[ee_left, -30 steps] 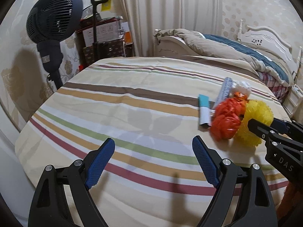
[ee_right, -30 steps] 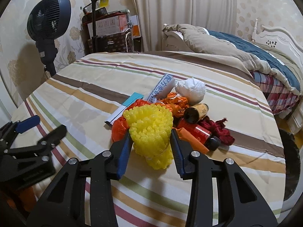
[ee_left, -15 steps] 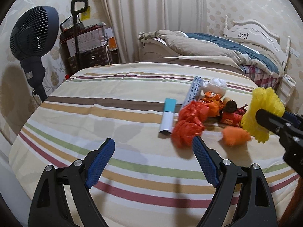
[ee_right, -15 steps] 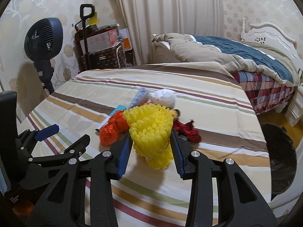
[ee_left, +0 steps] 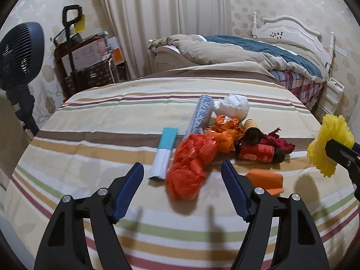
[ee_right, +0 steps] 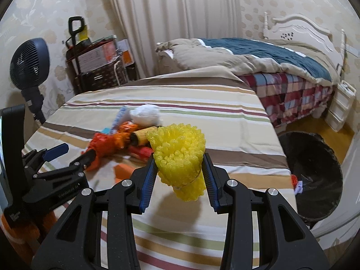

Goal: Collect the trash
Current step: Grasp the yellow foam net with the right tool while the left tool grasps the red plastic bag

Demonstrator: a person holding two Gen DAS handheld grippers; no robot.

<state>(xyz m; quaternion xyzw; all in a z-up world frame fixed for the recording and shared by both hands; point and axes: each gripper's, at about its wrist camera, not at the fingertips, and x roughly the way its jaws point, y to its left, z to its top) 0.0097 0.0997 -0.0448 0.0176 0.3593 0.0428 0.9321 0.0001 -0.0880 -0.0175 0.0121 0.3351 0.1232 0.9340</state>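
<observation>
A heap of trash lies on the striped tablecloth [ee_left: 90,139]: a crumpled orange plastic bag [ee_left: 191,164], a teal-and-white paper box [ee_left: 165,150], a blue printed wrapper [ee_left: 201,114], a white wad [ee_left: 235,106], a red bottle [ee_left: 256,151], a brown tube [ee_left: 252,130] and a flat orange piece [ee_left: 267,180]. My left gripper [ee_left: 181,166] hovers just before the orange bag; its jaws are closing and nothing is pressed between the pads. My right gripper [ee_right: 179,159] is shut on a yellow foam net [ee_right: 180,155], held above the table's right part.
A black-lined trash bin [ee_right: 315,171] stands on the floor off the table's right edge. A dark fan [ee_left: 18,51] and a cart of boxes [ee_left: 85,60] stand at the back left. An unmade bed [ee_left: 247,54] and white drawers [ee_left: 330,96] stand behind.
My right gripper has carried the yellow net off the heap and to the right, bringing the bin into view. My left gripper has neared the orange bag and its jaws have narrowed.
</observation>
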